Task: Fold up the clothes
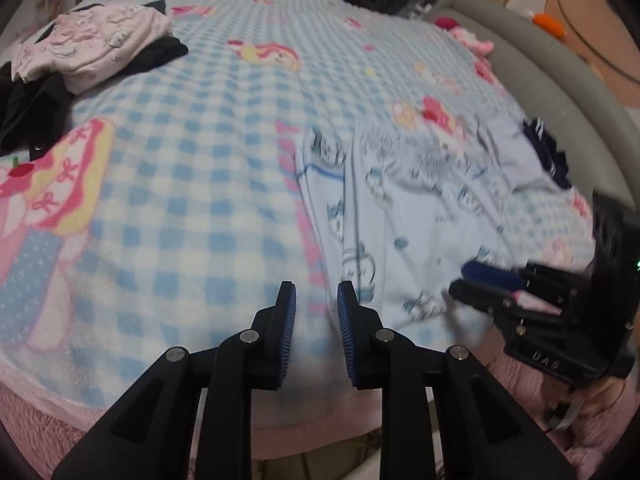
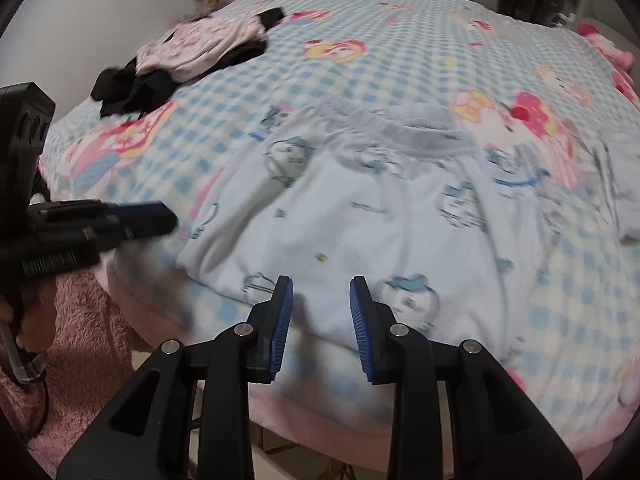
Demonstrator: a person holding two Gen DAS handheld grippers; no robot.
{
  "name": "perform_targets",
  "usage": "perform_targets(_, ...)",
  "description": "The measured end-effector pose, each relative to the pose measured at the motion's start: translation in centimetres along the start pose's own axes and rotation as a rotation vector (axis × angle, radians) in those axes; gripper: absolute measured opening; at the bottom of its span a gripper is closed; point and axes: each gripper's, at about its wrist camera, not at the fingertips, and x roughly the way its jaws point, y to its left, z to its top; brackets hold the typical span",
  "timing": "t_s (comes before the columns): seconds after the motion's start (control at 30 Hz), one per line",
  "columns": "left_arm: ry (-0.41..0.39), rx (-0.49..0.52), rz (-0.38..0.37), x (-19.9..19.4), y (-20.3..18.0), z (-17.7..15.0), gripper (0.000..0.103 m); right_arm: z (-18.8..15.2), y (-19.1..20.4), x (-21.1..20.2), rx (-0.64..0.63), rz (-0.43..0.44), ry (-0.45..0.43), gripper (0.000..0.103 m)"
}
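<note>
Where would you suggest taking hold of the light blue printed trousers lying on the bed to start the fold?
Probably at the near hem edge of the light blue trousers, from the bed's near side. They lie flat with the elastic waistband at the far end, so the near edge is closest to the open right gripper and could be lifted towards the waistband.

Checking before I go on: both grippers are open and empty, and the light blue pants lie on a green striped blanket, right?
Not quite. The blanket is blue and white checked with cartoon prints, not green striped, as the right wrist view shows. The rest holds: left gripper and right gripper are open and empty, and the light blue pants lie on it.
</note>
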Motion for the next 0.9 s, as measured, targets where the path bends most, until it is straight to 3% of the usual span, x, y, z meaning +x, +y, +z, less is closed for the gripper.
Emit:
perform_targets(0.07,0.001,-0.005,-0.076,0.0,-0.3,0.0,0.024,-0.4,-1.3,-0.9,0.051,0.004,-0.014,0.03)
perform_targets(0.17,0.039,0.034,-0.091,1.2,-1.7,-1.0,0.025,-1.1,-3.1,-1.9,0.097,-0.023,-0.029,0.03)
perform_targets(0.33,0.057,0.043,-0.025,1.8,-2.1,-1.8,0.025,-2.5,-6.0,-3.4,0.154,-0.069,-0.047,0.03)
perform_targets(0.47,0.072,0.049,0.028,2.3,-2.4,-2.4,0.036,-3.3,-7.6,-3.8,0.182,-0.116,-0.056,0.031)
perform_targets(0.57,0.084,0.046,0.038,2.8,-2.3,-2.9,0.036,-3.6,-8.3,-3.2,0.215,-0.07,-0.051,0.04)
perform_targets(0.63,0.091,0.032,0.035,3.1,-1.7,-3.0,0.036,-3.8,-8.8,-2.8,0.237,-0.039,-0.048,0.04)
perform_targets(0.67,0.09,0.02,0.032,3.3,-1.5,-3.1,0.035,-3.8,-9.0,-2.6,0.248,-0.023,-0.046,0.04)
perform_targets(0.73,0.08,-0.013,0.003,3.4,-1.3,-3.0,0.02,-4.0,-9.5,-2.1,0.271,0.008,-0.043,0.04)
perform_targets(0.8,0.063,-0.021,0.001,3.1,-1.3,-2.9,0.015,-4.1,-9.8,-1.9,0.29,0.047,-0.048,0.039)
perform_targets(0.83,0.058,-0.012,0.011,2.9,-1.5,-2.8,0.014,-4.0,-9.8,-2.0,0.285,0.05,-0.058,0.034)
perform_targets(0.87,0.052,-0.004,0.021,2.7,-1.7,-2.7,0.014,-3.9,-9.7,-2.2,0.271,0.035,-0.067,0.021)
perform_targets(0.9,0.047,0.005,0.036,2.5,-1.7,-2.5,0.013,-3.8,-9.5,-2.4,0.256,0.019,-0.075,0.02)
